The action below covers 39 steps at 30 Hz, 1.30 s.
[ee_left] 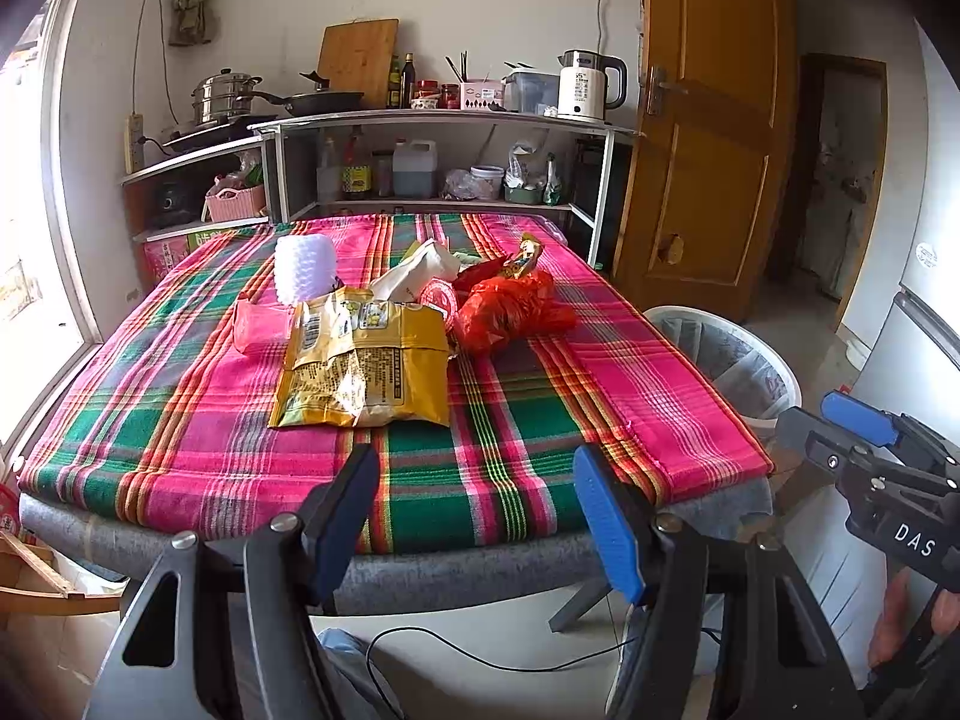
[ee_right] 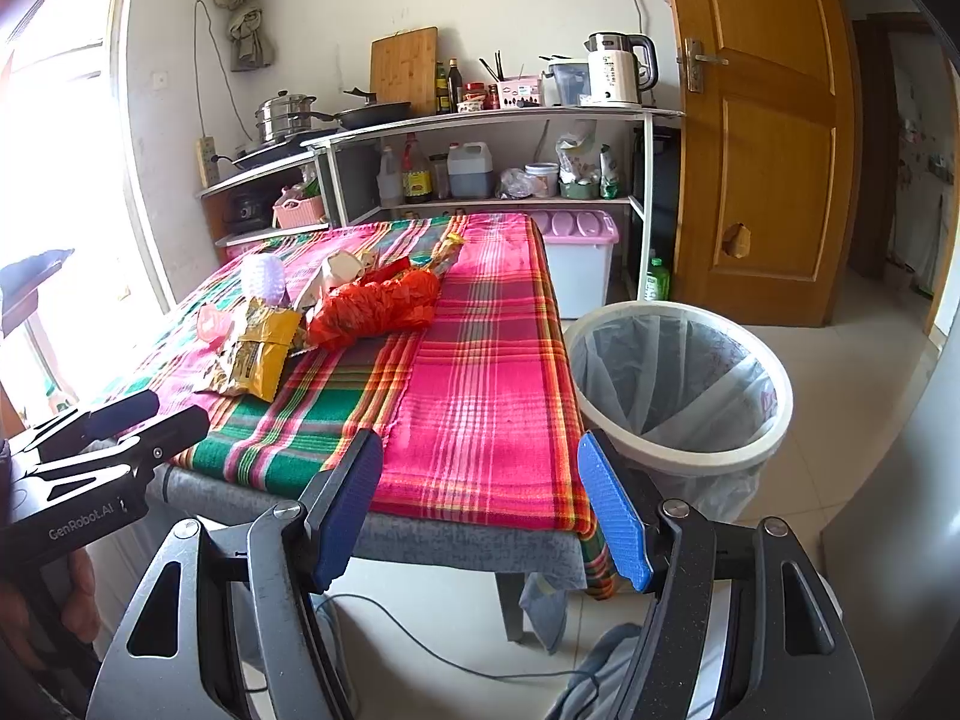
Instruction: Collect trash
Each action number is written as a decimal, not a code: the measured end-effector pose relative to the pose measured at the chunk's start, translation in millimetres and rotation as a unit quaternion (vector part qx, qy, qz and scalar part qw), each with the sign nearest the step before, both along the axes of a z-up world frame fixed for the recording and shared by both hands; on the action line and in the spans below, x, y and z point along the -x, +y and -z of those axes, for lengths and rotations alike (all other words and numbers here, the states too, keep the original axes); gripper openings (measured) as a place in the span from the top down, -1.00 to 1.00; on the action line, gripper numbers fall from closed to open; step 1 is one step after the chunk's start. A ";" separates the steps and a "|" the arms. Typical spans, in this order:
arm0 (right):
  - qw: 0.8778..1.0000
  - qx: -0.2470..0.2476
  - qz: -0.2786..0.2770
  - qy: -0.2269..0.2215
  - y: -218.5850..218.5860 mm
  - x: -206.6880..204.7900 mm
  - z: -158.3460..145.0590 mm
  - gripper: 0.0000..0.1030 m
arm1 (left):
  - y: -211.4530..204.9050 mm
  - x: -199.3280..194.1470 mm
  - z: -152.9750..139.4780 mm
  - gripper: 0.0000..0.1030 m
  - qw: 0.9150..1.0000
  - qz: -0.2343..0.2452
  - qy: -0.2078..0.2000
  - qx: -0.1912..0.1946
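A pile of trash lies on the plaid tablecloth (ee_left: pixel 180 420): a yellow snack bag (ee_left: pixel 366 372), a crumpled red plastic bag (ee_left: pixel 510 312), a white foam net (ee_left: pixel 303 267), a pink cup (ee_left: pixel 258 324), a white paper wrapper (ee_left: pixel 420 270) and a brown snack wrapper (ee_left: pixel 522 258). A white trash bin (ee_right: pixel 678 384) with a clear liner stands on the floor right of the table. My left gripper (ee_left: pixel 480 516) is open and empty at the table's near edge. My right gripper (ee_right: pixel 486 510) is open and empty, near the table's front right corner beside the bin.
A shelf unit (ee_left: pixel 444 120) behind the table holds pots, a kettle, bottles and a cutting board. A wooden door (ee_left: pixel 708 120) stands open at the right. A lidded pink storage box (ee_right: pixel 576 252) sits behind the bin. A cable (ee_left: pixel 480 654) runs across the floor.
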State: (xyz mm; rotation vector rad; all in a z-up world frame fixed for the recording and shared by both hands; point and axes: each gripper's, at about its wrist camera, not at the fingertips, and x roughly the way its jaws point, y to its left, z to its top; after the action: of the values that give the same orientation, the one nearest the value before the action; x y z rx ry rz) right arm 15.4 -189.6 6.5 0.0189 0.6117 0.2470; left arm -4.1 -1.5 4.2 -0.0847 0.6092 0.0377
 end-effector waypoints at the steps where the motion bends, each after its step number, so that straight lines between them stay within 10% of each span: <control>1: 1.000 0.000 0.000 -0.001 -0.1 0.5 -0.2 -0.32 | 0.1 -0.2 0.1 -0.34 1.000 0.000 0.000 0.001; 39: 1.000 0.002 0.001 0.000 0.3 1.0 -1.6 -0.32 | 1.6 4.2 -1.4 -0.34 1.000 -0.001 -0.003 0.004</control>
State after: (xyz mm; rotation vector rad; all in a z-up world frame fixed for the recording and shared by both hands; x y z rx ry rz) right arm 14.4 -189.3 8.1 0.0159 0.6131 0.2441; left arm -8.3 0.1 5.6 -0.0924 0.6038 0.0369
